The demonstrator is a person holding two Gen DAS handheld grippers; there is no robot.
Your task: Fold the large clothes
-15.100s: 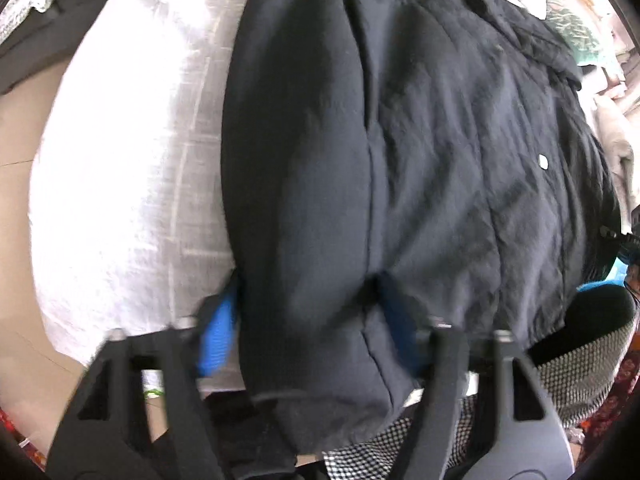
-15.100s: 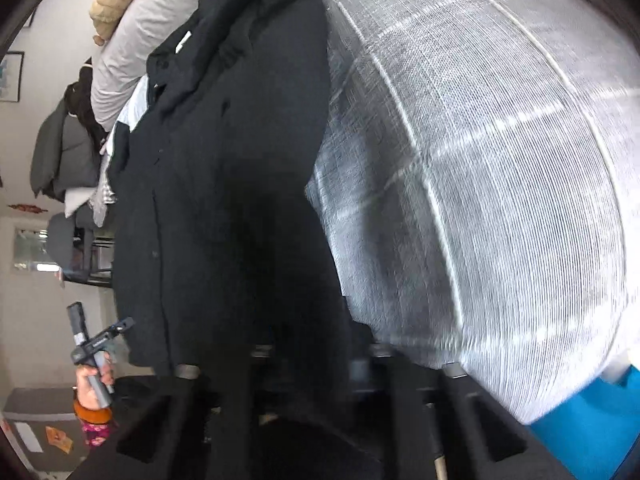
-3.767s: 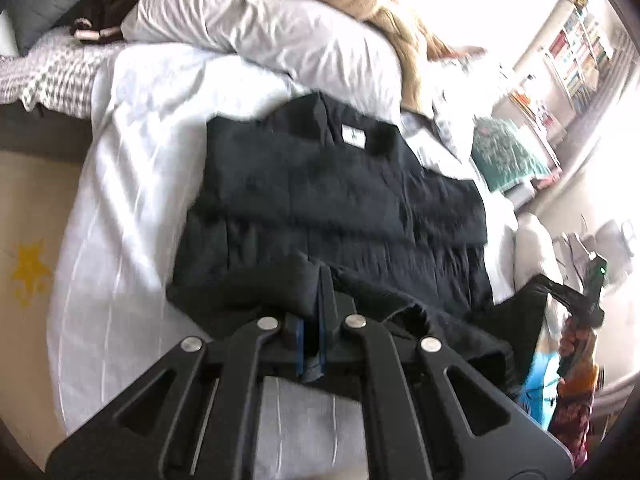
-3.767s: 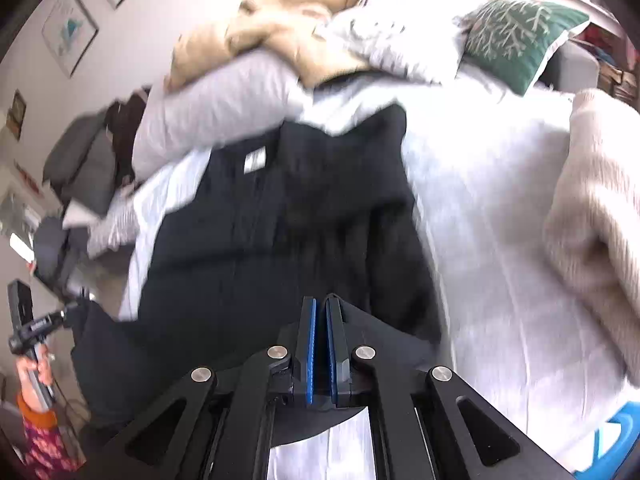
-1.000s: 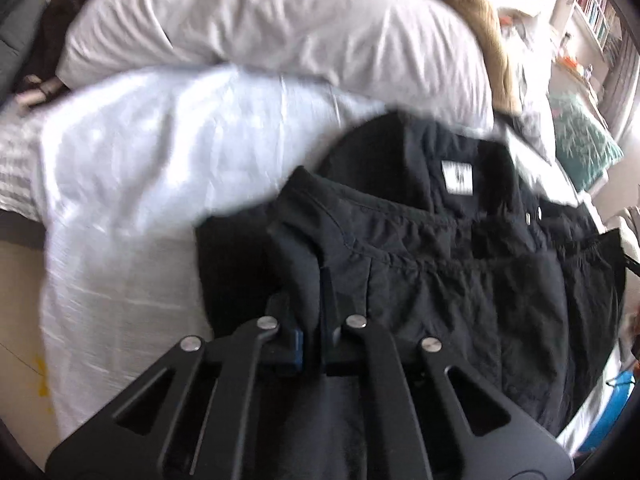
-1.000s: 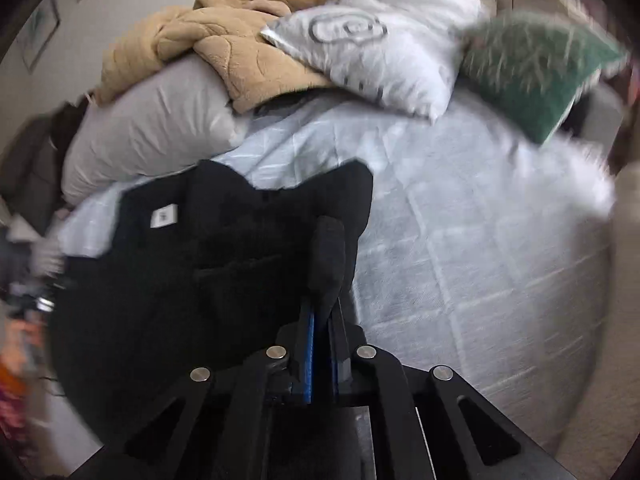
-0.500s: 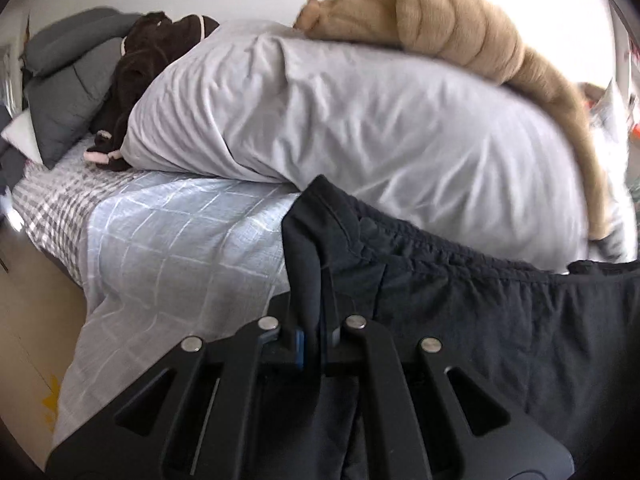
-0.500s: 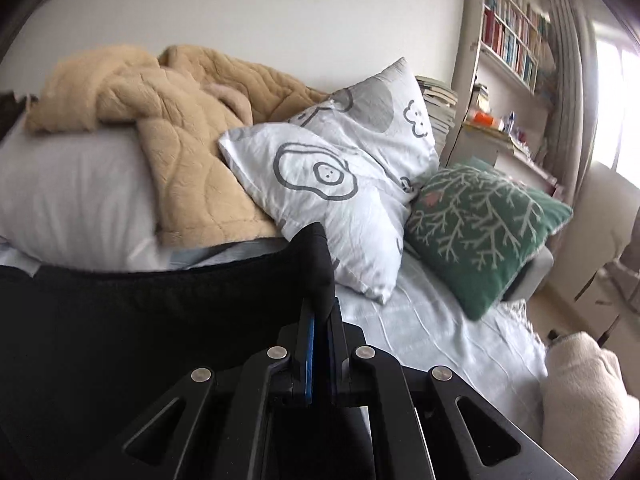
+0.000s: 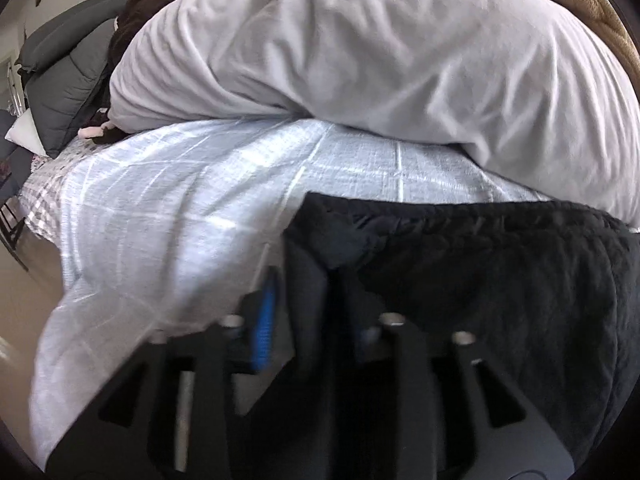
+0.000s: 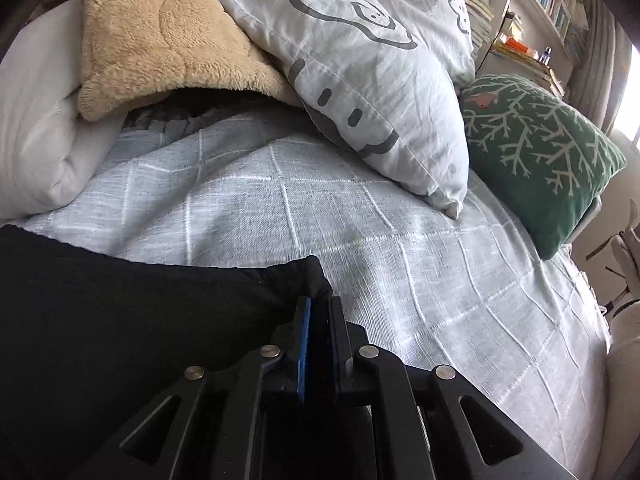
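Black garment (image 9: 480,280): left tongs (image 9: 310,316) parted around it, right tongs (image 10: 318,330) pinching it.

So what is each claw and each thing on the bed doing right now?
Left claw: open, black garment corner between its fingers.
Right claw: nearly shut, pinching the other corner.
Black garment: lying on the bedspread.
Bedspread: spread flat, lightly wrinkled.
Green pillow: leaning at the bed's edge.
Tan blanket: bunched on the white pillow.
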